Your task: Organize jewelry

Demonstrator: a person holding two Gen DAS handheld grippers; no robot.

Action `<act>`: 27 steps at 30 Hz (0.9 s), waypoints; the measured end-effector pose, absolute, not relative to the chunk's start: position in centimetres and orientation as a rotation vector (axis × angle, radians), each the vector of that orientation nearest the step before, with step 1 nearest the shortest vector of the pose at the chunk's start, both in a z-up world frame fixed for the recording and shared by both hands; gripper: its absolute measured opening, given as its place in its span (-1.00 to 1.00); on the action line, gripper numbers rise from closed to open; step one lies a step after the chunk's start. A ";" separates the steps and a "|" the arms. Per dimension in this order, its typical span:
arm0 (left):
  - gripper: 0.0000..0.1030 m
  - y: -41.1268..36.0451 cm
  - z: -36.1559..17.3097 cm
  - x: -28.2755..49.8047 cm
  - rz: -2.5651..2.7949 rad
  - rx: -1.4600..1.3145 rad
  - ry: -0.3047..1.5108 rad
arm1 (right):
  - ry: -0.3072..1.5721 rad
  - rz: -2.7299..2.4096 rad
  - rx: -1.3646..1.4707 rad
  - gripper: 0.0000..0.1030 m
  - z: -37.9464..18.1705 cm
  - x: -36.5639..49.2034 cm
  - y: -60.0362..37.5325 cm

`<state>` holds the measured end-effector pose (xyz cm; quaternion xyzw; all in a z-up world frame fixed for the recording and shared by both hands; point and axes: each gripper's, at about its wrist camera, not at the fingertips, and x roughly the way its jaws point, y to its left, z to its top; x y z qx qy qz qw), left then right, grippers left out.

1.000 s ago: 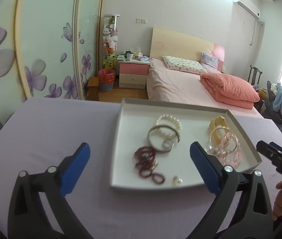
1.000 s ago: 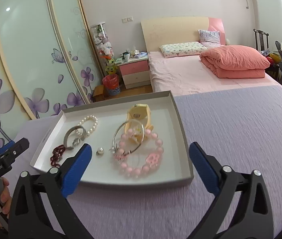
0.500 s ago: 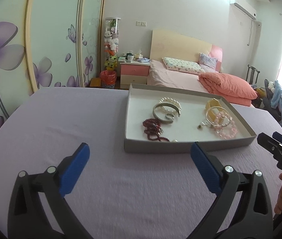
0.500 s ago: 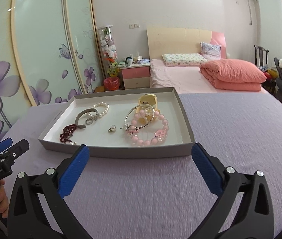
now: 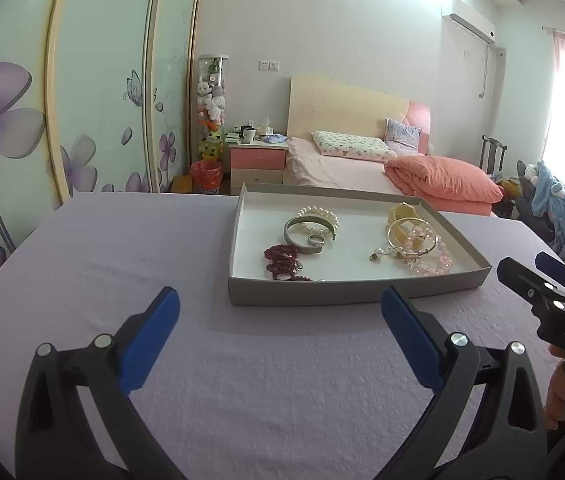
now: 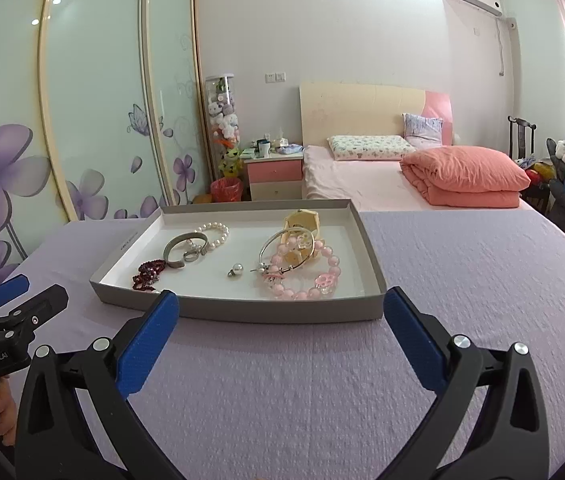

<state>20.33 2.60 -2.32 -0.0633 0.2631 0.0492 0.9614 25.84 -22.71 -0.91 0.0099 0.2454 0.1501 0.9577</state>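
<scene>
A grey tray sits on the lilac table and holds jewelry. In it lie a dark red bead strand, a silver bangle, a pearl bracelet, a small pearl earring, a pink bead bracelet, a thin metal hoop and a yellow piece. My left gripper is open and empty, short of the tray's near wall. My right gripper is open and empty, just in front of the tray.
The table is covered by a textured lilac cloth. Behind it are a bed with a pink quilt, a pink nightstand and flowered wardrobe doors. Each gripper shows at the edge of the other's view.
Both grippers have pulled back from over the tray and dropped lower, so the tray now looks farther away. Both stayed open. The jewelry has not moved.
</scene>
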 end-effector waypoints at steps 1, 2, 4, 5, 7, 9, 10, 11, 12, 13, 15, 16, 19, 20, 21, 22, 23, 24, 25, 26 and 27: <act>0.96 2.6 -2.3 20.4 0.096 -0.135 0.534 | 0.496 0.304 0.021 0.97 -0.8 25.8 -22.7; 0.96 2.6 -2.2 20.4 0.094 -0.139 0.535 | 0.494 0.304 0.023 0.97 -0.8 25.8 -22.7; 0.96 2.6 -2.1 20.4 0.089 -0.142 0.536 | 0.491 0.302 0.026 0.97 -0.6 25.7 -22.8; 0.96 2.5 -2.0 20.3 0.088 -0.141 0.536 | 0.491 0.301 0.028 0.97 -0.6 25.6 -22.8; 0.96 2.4 -1.9 20.3 0.081 -0.138 0.535 | 0.491 0.302 0.031 0.97 -0.6 25.5 -23.0; 0.96 2.3 -1.9 20.4 0.077 -0.136 0.537 | 0.495 0.306 0.034 0.97 -0.5 25.5 -23.0; 0.96 2.2 -1.9 20.4 0.075 -0.136 0.541 | 0.497 0.309 0.034 0.97 -0.6 25.4 -23.0; 0.96 2.1 -1.9 20.5 0.073 -0.137 0.545 | 0.498 0.310 0.033 0.97 -0.6 25.4 -23.0; 0.96 2.1 -2.0 20.5 0.073 -0.138 0.548 | 0.499 0.311 0.031 0.97 -0.6 25.4 -23.0; 0.96 2.1 -2.0 20.6 0.070 -0.139 0.552 | 0.499 0.312 0.031 0.97 -0.6 25.4 -22.9; 0.96 2.0 -2.1 20.6 0.069 -0.135 0.558 | 0.502 0.313 0.031 0.97 -0.6 25.4 -23.0; 0.96 2.0 -2.2 20.7 0.071 -0.133 0.559 | 0.504 0.315 0.031 0.97 -0.6 25.4 -22.9; 0.96 2.1 -2.2 20.8 0.073 -0.135 0.562 | 0.505 0.317 0.030 0.97 -0.6 25.4 -23.0; 0.96 2.1 -2.3 20.8 0.074 -0.136 0.563 | 0.505 0.317 0.030 0.97 -0.6 25.4 -23.0; 0.96 2.1 -2.3 20.8 0.075 -0.136 0.563 | 0.506 0.317 0.030 0.97 -0.7 25.4 -22.9; 0.96 2.1 -2.4 20.8 0.074 -0.136 0.562 | 0.508 0.318 0.030 0.97 -0.7 25.4 -22.9; 0.96 2.1 -2.4 20.8 0.074 -0.135 0.563 | 0.509 0.318 0.030 0.97 -0.7 25.3 -22.9; 0.96 2.1 -2.4 20.8 0.076 -0.134 0.563 | 0.509 0.318 0.030 0.97 -0.7 25.3 -22.9; 0.96 2.1 -2.4 20.8 0.076 -0.135 0.563 | 0.510 0.318 0.029 0.97 -0.7 25.3 -22.9; 0.96 2.1 -2.4 20.8 0.074 -0.136 0.563 | 0.509 0.318 0.029 0.97 -0.7 25.3 -22.9; 0.96 2.0 -2.4 20.8 0.072 -0.137 0.564 | 0.510 0.318 0.029 0.97 -0.7 25.3 -22.9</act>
